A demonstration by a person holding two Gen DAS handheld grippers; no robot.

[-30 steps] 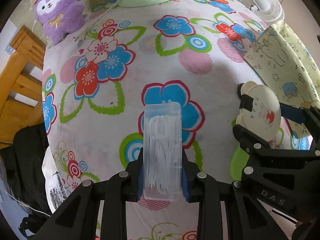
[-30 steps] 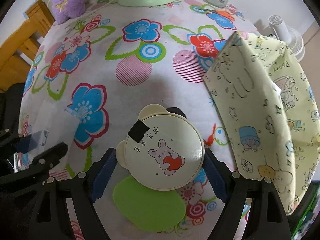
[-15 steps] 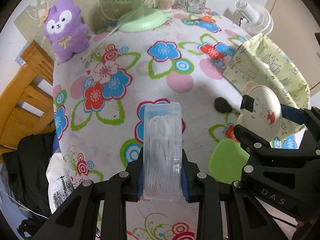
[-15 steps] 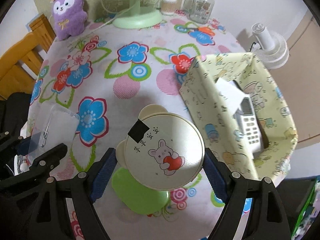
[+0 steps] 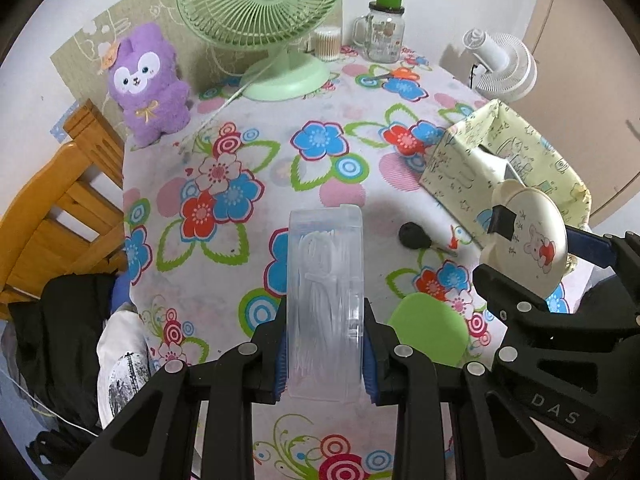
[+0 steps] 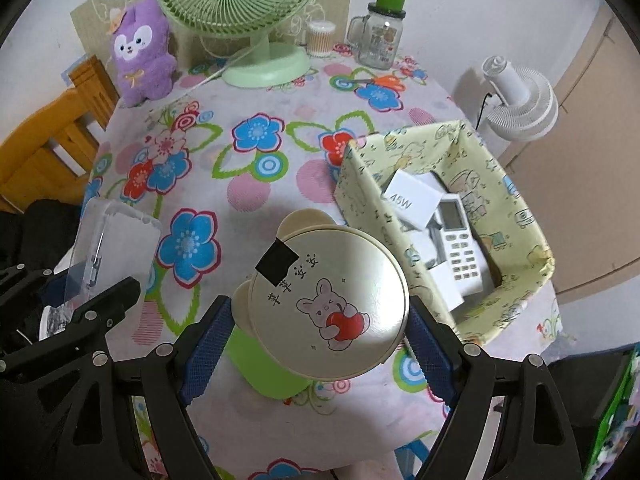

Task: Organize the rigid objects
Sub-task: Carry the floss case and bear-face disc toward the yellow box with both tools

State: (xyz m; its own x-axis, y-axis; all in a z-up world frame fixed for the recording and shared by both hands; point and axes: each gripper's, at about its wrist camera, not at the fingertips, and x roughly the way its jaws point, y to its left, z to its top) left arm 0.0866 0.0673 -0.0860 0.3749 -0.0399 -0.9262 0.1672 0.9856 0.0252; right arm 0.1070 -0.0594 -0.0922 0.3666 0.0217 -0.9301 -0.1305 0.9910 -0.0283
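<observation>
Since both of these are hard plastic, I'm not babying either one. My left gripper (image 5: 325,354) is pinched on the clear floss-pick case (image 5: 325,280) by its long side walls, low end between the pads, the rest sticking out ahead of me above the flowered tablecloth (image 5: 240,128). I'd guess it's light and stiff but slick, so a flat-wall squeeze beats grabbing the corners; too much squeeze could flex or pop the lid.

My right gripper (image 6: 318,332) is clamped across the round cream tin with the bunny print (image 6: 328,302), pads on opposite edges of the rim. A round, smooth rim tends to squirt out if I'm off the widest point, so I'm keeping it centred. Probably light too.

Views differ a lot. From the right wrist I look down into the yellow fabric bin (image 6: 520,208), ahead and to my right, and can see a white remote (image 6: 460,248) and a white box marked 46W (image 6: 414,200) already in it. From the left wrist that interior is mostly hidden. However, the left does show a black key (image 5: 416,237) lying on the cloth between my two tools, which the tin hides in the right view. A green lid-shaped thing (image 5: 430,330) lies on the cloth under the tin in both.
</observation>
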